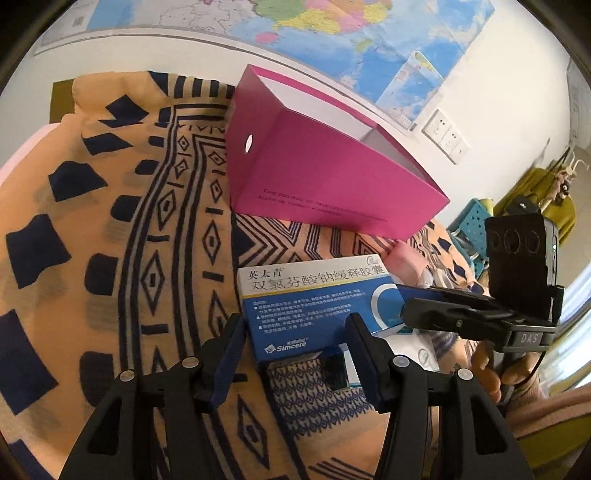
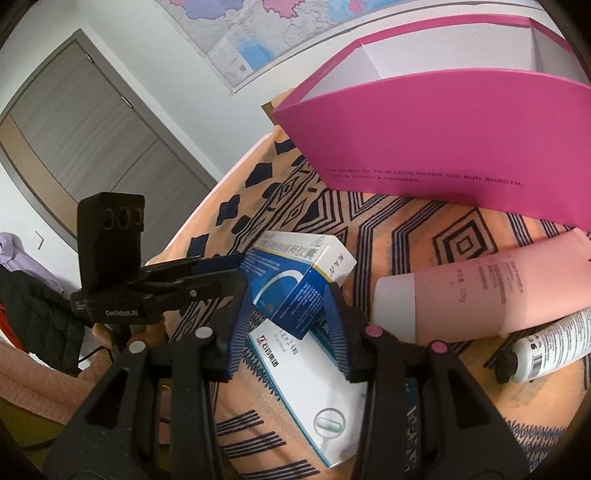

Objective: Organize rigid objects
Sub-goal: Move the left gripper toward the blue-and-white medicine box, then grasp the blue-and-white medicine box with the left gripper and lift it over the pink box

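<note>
I am holding the blue medicine box (image 1: 314, 306) between both grippers, left gripper (image 1: 295, 354) and right gripper (image 2: 288, 325) jaws clenched on it above the patterned cloth (image 1: 147, 258), and next I judge it is going into the pink box (image 1: 332, 177).

I saw a white wall (image 1: 491, 92) at the far side with a large coloured map (image 1: 332, 33) pinned to it, white wall sockets (image 1: 445, 134) right of it, and a grey-brown door (image 2: 85, 136) at the left.
</note>
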The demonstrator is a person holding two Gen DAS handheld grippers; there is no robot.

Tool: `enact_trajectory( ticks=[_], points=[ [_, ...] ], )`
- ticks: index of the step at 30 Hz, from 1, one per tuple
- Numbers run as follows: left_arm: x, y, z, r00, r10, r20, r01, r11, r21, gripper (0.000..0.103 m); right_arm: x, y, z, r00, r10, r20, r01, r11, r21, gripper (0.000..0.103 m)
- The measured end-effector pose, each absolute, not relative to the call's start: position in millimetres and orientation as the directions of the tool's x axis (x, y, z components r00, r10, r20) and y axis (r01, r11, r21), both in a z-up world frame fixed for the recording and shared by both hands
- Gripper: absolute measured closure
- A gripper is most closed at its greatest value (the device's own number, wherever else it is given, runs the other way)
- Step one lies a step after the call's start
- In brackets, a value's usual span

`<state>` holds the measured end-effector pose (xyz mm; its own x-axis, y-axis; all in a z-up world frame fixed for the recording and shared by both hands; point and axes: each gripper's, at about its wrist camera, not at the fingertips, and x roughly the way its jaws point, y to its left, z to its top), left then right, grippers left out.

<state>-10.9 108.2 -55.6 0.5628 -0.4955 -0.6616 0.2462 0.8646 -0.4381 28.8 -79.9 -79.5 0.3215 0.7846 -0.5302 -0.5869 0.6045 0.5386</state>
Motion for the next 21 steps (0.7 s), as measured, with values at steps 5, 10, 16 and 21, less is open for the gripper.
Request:
enact_trajectory(
  ticks=[5, 10, 16, 21],
  points=[
    [-12.0, 103.3, -51.2, 0.567, -0.474, -0.673, 0.240, 0.877, -0.416, 0.047, 28.8, -81.9, -78.9, 0.325, 0.786, -0.525, -0.582, 0.604, 0.544, 0.060],
    [-14.1, 94.0, -43.3, 0.572, -0.464, -0.676, 0.256, 0.884, -0.390, 0.047, 26.2, -90.3, -72.7, 0.353, 0.785, -0.510, -0.575, 0.612, 0.543, 0.060],
    [-14.6, 84.0, -23.0, 0.605, -0.455, -0.653, 0.289, 0.890, -0.352, 0.047, 23.5, -100.7, -61.0, 0.387, 0.783, -0.486, -0.579, 0.617, 0.533, 0.060],
    [-11.2, 76.0, -1.4, 0.641, -0.450, -0.622, 0.318, 0.893, -0.318, 0.047, 21.4, -109.2, -46.3, 0.421, 0.781, -0.460, -0.591, 0.621, 0.514, 0.060]
  ],
)
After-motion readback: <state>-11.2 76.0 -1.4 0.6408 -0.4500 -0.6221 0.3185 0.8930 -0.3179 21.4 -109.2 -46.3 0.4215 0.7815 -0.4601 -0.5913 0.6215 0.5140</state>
